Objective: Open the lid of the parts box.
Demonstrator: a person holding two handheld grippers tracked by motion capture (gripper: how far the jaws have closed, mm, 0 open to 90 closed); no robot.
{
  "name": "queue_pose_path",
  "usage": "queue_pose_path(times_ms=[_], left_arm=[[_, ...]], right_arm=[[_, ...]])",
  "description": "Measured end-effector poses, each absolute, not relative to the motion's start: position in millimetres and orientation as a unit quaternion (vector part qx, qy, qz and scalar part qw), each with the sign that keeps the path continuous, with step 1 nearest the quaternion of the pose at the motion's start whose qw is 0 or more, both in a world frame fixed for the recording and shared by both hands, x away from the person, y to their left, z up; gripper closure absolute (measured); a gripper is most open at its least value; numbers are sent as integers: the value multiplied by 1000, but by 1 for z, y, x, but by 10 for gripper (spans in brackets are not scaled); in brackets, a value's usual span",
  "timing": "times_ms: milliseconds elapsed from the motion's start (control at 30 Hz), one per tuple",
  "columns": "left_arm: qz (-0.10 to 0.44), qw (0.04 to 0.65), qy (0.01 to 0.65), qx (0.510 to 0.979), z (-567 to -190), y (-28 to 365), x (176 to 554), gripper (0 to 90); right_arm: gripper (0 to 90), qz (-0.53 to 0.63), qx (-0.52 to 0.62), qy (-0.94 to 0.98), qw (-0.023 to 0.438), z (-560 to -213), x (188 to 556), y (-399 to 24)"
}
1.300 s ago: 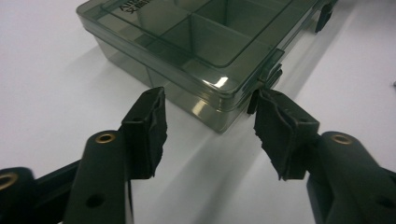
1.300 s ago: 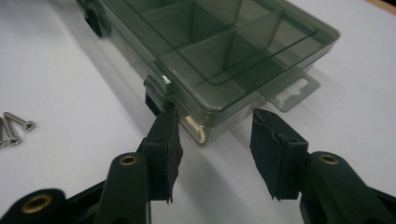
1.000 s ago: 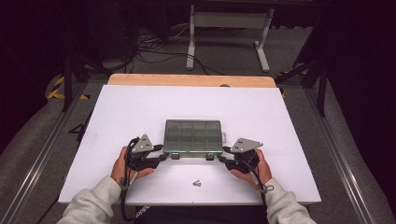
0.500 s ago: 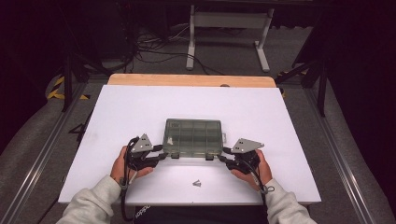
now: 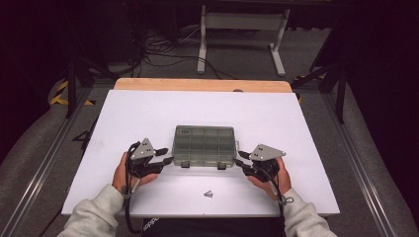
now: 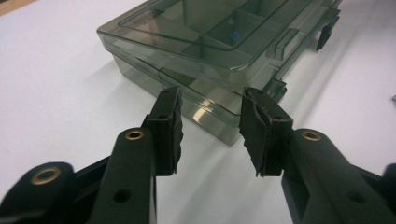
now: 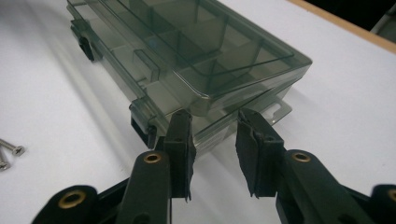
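Observation:
A smoky translucent compartment box lies shut on the white table, latches toward me. My left gripper sits at its near left corner, and in the left gripper view that corner of the box lies just past the jaw tips; the jaws have just been opening a little, with nothing pressed. My right gripper is at the near right corner. In the right gripper view its jaws have just been closing and straddle the corner of the box, pads not pressing on it.
Two small screws lie loose on the table between my hands, near the front edge; they are the screws at the left of the right gripper view. A wooden strip borders the table's far side.

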State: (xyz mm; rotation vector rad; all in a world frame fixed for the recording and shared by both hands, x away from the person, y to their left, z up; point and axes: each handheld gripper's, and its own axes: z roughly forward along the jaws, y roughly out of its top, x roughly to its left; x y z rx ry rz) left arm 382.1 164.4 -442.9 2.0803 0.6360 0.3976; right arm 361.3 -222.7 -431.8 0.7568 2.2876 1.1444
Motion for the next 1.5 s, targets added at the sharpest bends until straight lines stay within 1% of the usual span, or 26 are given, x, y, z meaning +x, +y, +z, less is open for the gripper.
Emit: queue_pose_path(times_ms=[67,100,267,300,333,467,567,800,833,933,1000,1033,1300,1500], left_arm=[[163,448,256,841,-442,164,383,582],[170,447,257,840,-441,163,384,562],[198,449,251,835,-434,158,388,503],[198,449,251,835,-434,158,388,503],[204,449,249,834,-431,155,390,505],[219,446,240,834,-428,150,395,512],[235,444,233,833,-423,146,402,525],[237,465,221,824,-413,143,411,559],[241,468,219,822,-411,144,413,571],[241,477,222,816,-406,147,418,645],[243,476,221,815,-405,148,420,659],[246,478,220,814,-404,148,421,682],[253,485,223,807,-401,148,430,716],[249,491,235,801,-402,146,438,705]], right_arm=[[664,416,274,832,244,-431,361,-223],[664,416,274,828,256,-429,361,-224],[662,416,264,824,280,-423,362,-225],[662,416,264,824,280,-423,362,-225],[680,415,258,821,295,-418,364,-225],[689,425,256,813,305,-413,371,-226],[707,425,251,810,315,-411,374,-225],[752,435,238,803,332,-404,380,-224],[757,435,234,803,333,-403,381,-224],[801,443,228,799,335,-400,385,-224],[814,444,226,798,338,-399,386,-223],[829,450,224,796,338,-397,387,-223],[808,464,233,786,335,-391,398,-222],[795,471,241,784,325,-390,409,-221]])
